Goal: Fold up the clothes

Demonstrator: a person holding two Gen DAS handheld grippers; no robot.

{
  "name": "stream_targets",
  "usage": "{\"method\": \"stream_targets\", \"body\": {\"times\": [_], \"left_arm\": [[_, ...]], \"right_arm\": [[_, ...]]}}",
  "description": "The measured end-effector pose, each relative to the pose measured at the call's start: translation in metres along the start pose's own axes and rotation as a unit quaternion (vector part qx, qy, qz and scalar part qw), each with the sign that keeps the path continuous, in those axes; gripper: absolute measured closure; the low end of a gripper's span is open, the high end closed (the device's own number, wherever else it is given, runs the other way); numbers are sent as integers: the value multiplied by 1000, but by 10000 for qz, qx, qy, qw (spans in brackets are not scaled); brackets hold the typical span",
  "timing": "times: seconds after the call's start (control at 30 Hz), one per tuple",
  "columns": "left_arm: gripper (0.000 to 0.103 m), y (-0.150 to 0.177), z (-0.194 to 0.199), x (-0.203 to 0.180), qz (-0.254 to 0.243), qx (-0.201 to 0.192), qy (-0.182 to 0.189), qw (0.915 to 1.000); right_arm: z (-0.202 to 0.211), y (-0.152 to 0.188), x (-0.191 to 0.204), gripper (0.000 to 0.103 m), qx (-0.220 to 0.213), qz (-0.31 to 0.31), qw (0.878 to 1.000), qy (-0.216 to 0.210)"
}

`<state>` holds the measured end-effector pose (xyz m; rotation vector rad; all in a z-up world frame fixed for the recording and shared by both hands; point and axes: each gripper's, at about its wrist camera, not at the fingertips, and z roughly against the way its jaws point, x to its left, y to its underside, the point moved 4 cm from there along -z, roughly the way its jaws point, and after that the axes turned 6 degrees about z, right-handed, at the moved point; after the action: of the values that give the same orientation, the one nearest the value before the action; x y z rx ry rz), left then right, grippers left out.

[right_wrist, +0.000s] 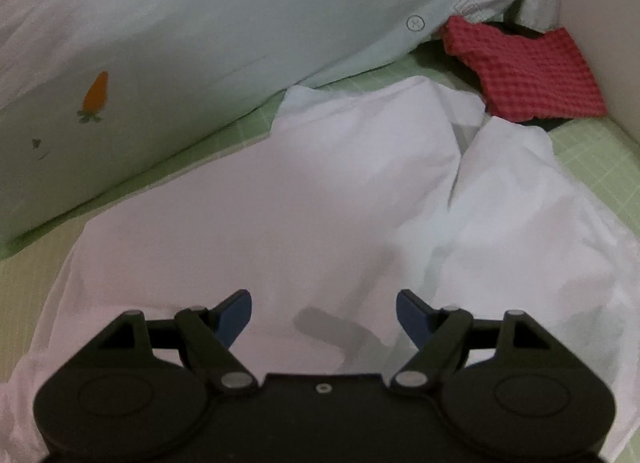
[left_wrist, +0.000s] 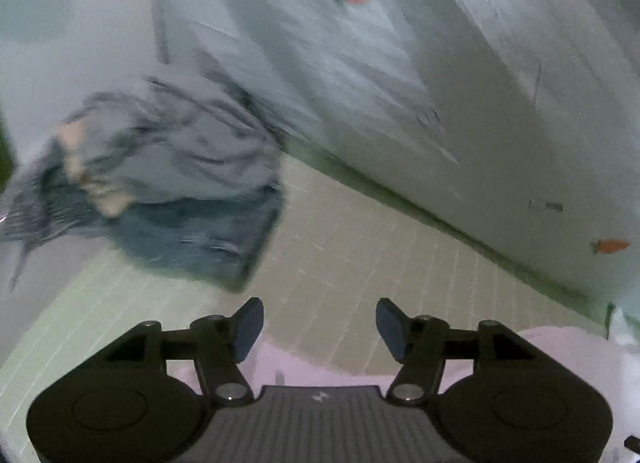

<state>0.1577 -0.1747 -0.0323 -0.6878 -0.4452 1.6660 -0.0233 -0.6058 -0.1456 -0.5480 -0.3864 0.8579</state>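
Bedding of green grid-patterned sheet [right_wrist: 592,151] spreads beyond both hand-held grippers, left [left_wrist: 320,329] and right [right_wrist: 324,317], each open and empty; white garment [right_wrist: 280,203] lies under the right one.

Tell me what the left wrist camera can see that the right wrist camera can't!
Only the left wrist view shows a crumpled grey-blue garment, blurred, lying on the mat. Only the right wrist view shows a red waffle cloth and most of the spread white garment. Both show the green gridded mat, the pale carrot-print bedding, and an open gripper, left and right, with nothing between its fingers.
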Motion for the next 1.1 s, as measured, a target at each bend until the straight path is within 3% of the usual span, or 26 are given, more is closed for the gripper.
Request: {"method": "stream_targets", "body": {"times": [0.1, 0.27, 0.5, 0.57, 0.6, 0.67, 0.73, 0.83, 0.93, 1.03, 1.1], "left_arm": [[40, 3, -46, -31, -399, 536, 420, 9969], [40, 44, -102, -81, -1633, 1212, 597, 9773], [43, 82, -132, -124, -2374, 1718, 1042, 9504], [54, 89, -134, -129, -2274, 1844, 1205, 9486], [60, 91, -133, -130, -2272, 1777, 1171, 9503], [87, 93, -132, -132, -2294, 1687, 1077, 9525], [96, 91, -131, -132, -2099, 1665, 1002, 9582], [99, 71, -117, -134, -2027, 1344, 795, 9667], [99, 29, -93, -144, -1707, 721, 927, 9783], [99, -10, -68, -169, -1734, -301, 1157, 9776], [97, -25, -60, -185, -1915, -906, 1178, 9702]], "right_arm": [[-5, -3, -1, 23, 60, -160, 9998, 78], [-14, 6, -4, 22, 187, -223, 9991, 320], [-25, 13, -6, 22, 370, -167, 9979, 508], [-28, 11, -6, 22, 394, -116, 9978, 521], [-29, 10, -7, 22, 404, -95, 9978, 508], [-30, 9, -7, 22, 399, -84, 9980, 486], [-32, 9, -7, 22, 394, -117, 9980, 472], [-32, 10, -9, 22, 388, -171, 9981, 452], [-29, 10, -11, 22, 313, -218, 9981, 486], [-27, 11, -15, 22, 277, -266, 9978, 538], [-26, 11, -17, 22, 237, -300, 9977, 554]]}}
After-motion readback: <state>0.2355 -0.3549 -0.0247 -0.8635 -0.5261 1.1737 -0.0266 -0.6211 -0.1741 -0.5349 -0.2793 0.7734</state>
